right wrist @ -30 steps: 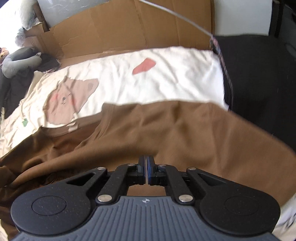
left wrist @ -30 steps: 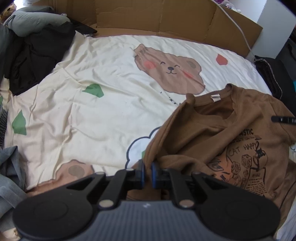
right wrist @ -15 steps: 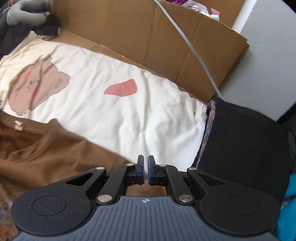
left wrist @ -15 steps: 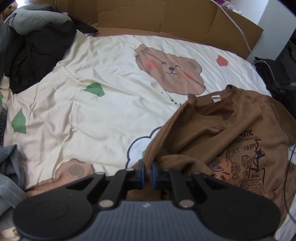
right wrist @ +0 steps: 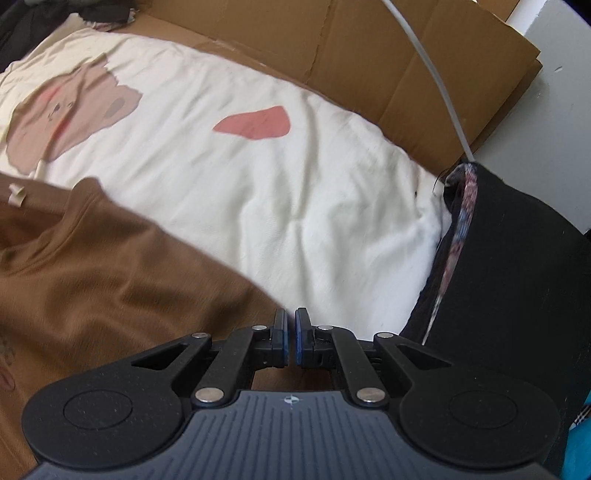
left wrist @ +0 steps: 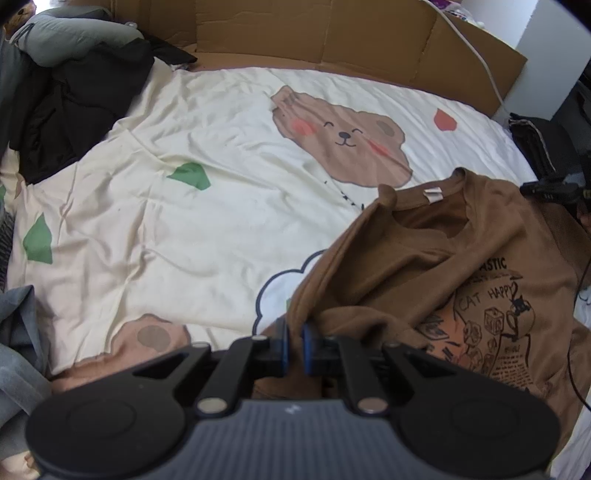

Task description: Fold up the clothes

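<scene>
A bed is filling most of both views, and a cream bear-print duvet point(left wrist: 229, 206) is lying spread over it, creased and catching soft daylight. Behind the duvet, flattened brown cardboard point(left wrist: 332, 33) is standing along the bed's far edge, with a white cable point(right wrist: 436, 77) running down across it. Beyond the cardboard's right end, a white wall point(right wrist: 554, 92) is showing. Left of the duvet, dark clothes point(left wrist: 70, 103) are lying heaped; to its right, a black fabric-covered shape point(right wrist: 517, 258) is sitting against the bed.

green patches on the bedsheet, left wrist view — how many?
3 clearly: green patch mid-sheet, another near the cream printed bedsheet left edge, a sliver above it. The brown printed T-shirt may hide more.
</scene>
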Demonstrator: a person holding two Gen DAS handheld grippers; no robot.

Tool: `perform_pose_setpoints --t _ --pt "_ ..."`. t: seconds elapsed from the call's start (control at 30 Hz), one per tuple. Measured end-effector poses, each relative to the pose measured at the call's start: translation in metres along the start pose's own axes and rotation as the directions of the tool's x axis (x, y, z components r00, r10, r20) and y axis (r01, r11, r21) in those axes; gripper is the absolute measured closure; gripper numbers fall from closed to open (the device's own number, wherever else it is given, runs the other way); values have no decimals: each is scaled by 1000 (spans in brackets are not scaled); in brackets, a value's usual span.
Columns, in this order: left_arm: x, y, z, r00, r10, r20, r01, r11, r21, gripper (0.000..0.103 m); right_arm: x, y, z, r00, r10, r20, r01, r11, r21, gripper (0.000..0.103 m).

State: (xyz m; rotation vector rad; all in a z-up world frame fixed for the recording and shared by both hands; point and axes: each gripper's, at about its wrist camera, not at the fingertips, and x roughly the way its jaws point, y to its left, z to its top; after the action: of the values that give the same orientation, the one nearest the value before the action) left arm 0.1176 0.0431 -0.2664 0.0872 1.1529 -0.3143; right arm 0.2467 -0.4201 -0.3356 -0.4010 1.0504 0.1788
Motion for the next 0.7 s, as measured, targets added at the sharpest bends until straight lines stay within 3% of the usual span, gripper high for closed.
perform_pose_setpoints --t 0.1,0.37,0.7 --pt "1 -1 -1 1000 -1 -2 1 1000 1 95 -1 5 -6 1000 16 -1 -16 1000 -12 85" --pt "2 -3 0 1000 -3 -7 3 1000 6 95 -9 -5 10 998 -36 52 37 999 -20 84" --pt "5 -3 -1 1000 2 -6 -2 1000 4 95 3 -1 0 999 -40 13 40 998 -53 84"
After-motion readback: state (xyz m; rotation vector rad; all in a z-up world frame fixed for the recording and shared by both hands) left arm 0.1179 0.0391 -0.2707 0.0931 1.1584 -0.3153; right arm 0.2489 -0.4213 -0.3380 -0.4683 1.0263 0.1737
